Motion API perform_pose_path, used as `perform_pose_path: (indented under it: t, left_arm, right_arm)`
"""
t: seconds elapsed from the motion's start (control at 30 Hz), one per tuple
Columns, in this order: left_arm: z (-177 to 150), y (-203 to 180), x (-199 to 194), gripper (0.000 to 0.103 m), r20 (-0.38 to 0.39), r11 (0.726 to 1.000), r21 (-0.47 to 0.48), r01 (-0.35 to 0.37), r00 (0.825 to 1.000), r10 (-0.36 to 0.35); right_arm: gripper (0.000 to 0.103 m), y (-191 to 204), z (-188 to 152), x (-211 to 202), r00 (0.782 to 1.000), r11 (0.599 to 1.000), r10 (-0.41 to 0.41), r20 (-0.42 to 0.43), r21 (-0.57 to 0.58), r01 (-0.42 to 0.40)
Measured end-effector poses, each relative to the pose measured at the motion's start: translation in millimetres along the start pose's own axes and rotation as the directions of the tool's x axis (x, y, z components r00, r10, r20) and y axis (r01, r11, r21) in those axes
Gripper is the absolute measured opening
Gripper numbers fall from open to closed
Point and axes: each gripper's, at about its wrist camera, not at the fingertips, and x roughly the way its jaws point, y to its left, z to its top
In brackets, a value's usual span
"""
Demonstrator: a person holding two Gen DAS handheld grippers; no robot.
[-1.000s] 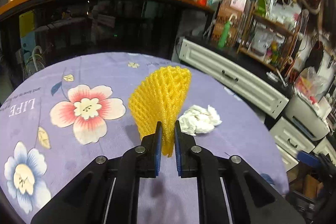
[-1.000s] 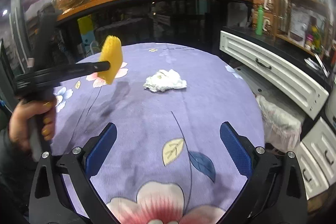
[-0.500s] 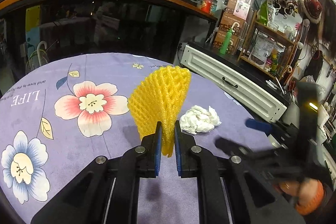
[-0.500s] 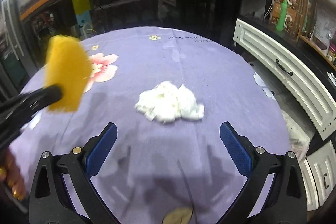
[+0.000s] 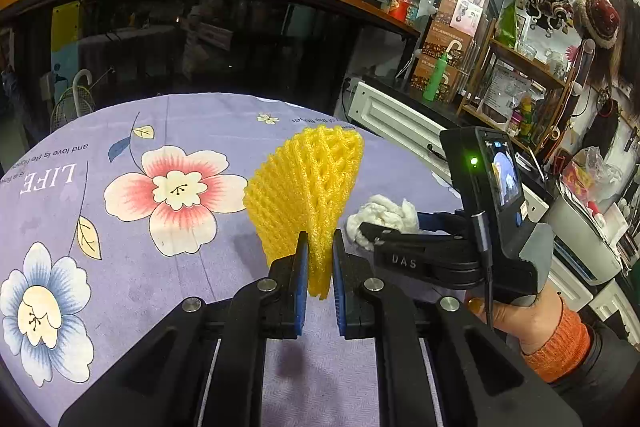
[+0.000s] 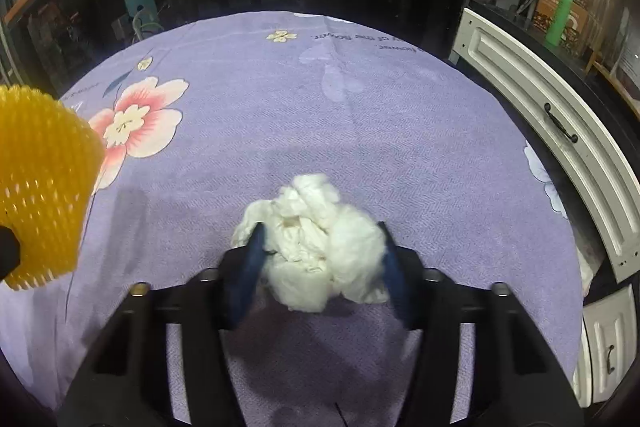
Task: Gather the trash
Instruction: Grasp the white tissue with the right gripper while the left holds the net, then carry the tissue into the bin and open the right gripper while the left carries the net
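My left gripper [image 5: 320, 279] is shut on a yellow foam fruit net [image 5: 306, 195] and holds it above the table; the net also shows at the left edge of the right wrist view [image 6: 42, 187]. A crumpled white tissue [image 6: 316, 247] lies on the purple flowered tablecloth [image 6: 320, 107]. My right gripper [image 6: 320, 267] is down at the cloth with its blue pads on either side of the tissue, touching it and partly closed. In the left wrist view the right gripper [image 5: 368, 227] reaches the tissue [image 5: 384, 215] from the right.
The round table's far edge meets a dark glass counter [image 5: 200, 39] with a wooden top. White drawers [image 6: 560, 123] stand close to the right of the table. Cluttered shelves [image 5: 520, 75] stand beyond them.
My right gripper has moved forward and down over the tissue, and its jaws have narrowed around it. The left gripper still holds the yellow net in about the same place.
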Motion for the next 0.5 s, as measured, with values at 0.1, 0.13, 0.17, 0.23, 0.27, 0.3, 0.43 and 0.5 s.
perform_pose_path:
  t: [0.1,0.13,0.17,0.23,0.27,0.3,0.43,0.5]
  left_arm:
    - [-1,-2,0,0.011,0.002,1.000,0.004,-0.004,1.000,0.004]
    - [-2,-2,0,0.011,0.001,1.000,0.005,-0.005,1.000,0.005]
    - [-2,-2,0,0.011,-0.001,1.000,0.005,-0.005,1.000,0.005]
    - [-3,-2,2,0.011,-0.004,1.000,0.004,-0.006,1.000,0.006]
    - [-3,-3,2,0.011,-0.005,1.000,0.005,-0.006,1.000,0.006]
    - [-4,-3,2,0.011,-0.004,1.000,0.008,-0.005,1.000,0.005]
    - [-5,-8,0,0.011,0.007,1.000,0.025,-0.003,1.000,0.003]
    - [-6,-10,0,0.011,0.009,0.999,0.033,-0.007,1.000,0.006]
  right_arm:
    - [0.044,-5,-3,-11,0.999,0.999,0.026,0.033,0.033,-0.027]
    - [0.044,-8,-6,-19,0.998,0.998,0.040,0.053,0.044,-0.042]
    - [0.044,-10,-8,-24,0.997,0.998,0.044,0.067,0.049,-0.047]
    - [0.044,-13,-15,-41,0.993,0.996,0.057,0.105,0.064,-0.063]
    - [0.044,-16,-21,-51,0.990,0.995,0.066,0.121,0.072,-0.075]
    - [0.044,-17,-24,-57,0.989,0.994,0.072,0.131,0.076,-0.082]
    - [0.044,-24,-49,-93,0.980,0.991,0.085,0.181,0.090,-0.103]
    - [0.044,-30,-65,-114,0.974,0.989,0.081,0.210,0.101,-0.104]
